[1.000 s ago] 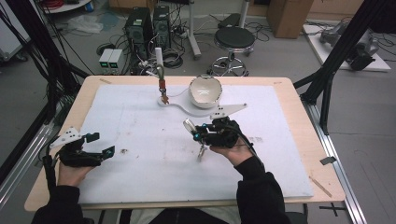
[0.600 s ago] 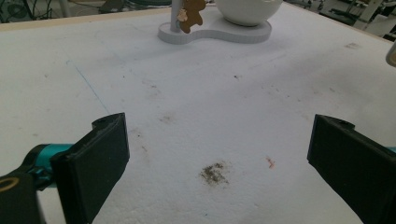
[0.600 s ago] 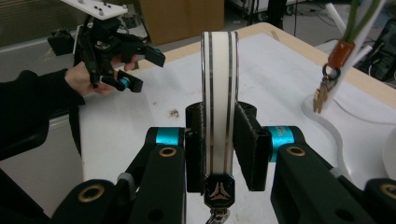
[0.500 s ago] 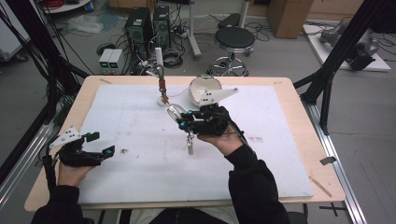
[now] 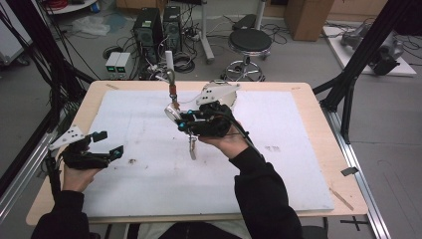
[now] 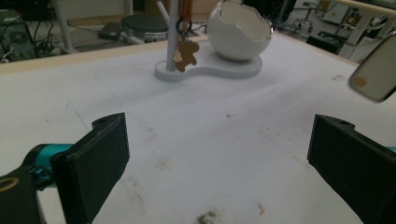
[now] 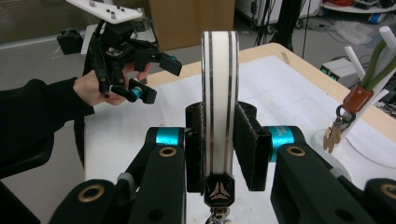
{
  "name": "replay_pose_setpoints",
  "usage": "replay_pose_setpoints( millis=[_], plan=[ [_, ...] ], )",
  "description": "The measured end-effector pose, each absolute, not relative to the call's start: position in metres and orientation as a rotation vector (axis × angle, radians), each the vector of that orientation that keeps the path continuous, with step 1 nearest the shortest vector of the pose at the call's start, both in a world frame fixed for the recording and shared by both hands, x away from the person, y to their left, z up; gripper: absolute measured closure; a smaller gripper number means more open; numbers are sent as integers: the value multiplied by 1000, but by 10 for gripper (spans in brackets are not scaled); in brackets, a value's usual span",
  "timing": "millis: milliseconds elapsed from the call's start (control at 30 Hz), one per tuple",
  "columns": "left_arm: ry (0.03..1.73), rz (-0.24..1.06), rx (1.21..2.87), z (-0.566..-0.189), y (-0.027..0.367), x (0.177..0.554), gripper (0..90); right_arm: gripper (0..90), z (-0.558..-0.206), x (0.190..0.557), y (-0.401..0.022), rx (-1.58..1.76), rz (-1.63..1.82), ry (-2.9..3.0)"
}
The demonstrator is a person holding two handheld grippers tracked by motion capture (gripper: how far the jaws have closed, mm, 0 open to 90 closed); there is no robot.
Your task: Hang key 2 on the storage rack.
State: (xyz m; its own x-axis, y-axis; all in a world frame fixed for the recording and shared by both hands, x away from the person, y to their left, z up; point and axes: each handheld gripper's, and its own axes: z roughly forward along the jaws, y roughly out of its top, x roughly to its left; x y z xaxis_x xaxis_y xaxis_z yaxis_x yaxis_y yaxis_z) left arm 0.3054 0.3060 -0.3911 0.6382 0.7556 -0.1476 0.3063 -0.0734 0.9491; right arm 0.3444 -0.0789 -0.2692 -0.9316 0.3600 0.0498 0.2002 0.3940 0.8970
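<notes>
A: Near edge first. Left gripper [image 5: 102, 144] sits low at the table's [image 5: 298, 149] near left, jaws wide apart, nothing between them. The left gripper view looks across bare white surface with a few dark smudges.

B: Right gripper [image 7: 219, 149]?

A: Raised over mid-table, clamped on a flat white key fob [image 7: 219, 93] with dark stripes, standing on edge between the pads. Its lower end is cut off by the frame; a small ring hangs there, hard to read. In the high view the fob [image 5: 172, 112] pokes out past the jaws, and a strap [image 5: 192, 148] dangles below the hand.

B: Farther back?

A: White stand [image 6: 210, 70] with an upright post [image 6: 173, 32], top cut off in the left gripper view. A brown bear charm [image 6: 185, 53] hangs on it. Beside the post, a broken-egg-shaped white bowl [image 6: 240, 35], inside not visible. In the high view the right gripper's grey plate hides most of the bowl.

B: Beyond the table?

A: Stool [image 5: 251, 42], computer towers [image 5: 159, 25], tangled cables, blurred.
</notes>
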Motion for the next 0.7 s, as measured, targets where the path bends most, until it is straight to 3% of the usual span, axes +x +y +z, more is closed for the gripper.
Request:
replay_pose_setpoints(
  millis=[700],
  plan=[
    [710, 410, 1588, -326, 269, 324, 81, 746, -266, 350, -60, 477, 1593, 2504]
  ],
)
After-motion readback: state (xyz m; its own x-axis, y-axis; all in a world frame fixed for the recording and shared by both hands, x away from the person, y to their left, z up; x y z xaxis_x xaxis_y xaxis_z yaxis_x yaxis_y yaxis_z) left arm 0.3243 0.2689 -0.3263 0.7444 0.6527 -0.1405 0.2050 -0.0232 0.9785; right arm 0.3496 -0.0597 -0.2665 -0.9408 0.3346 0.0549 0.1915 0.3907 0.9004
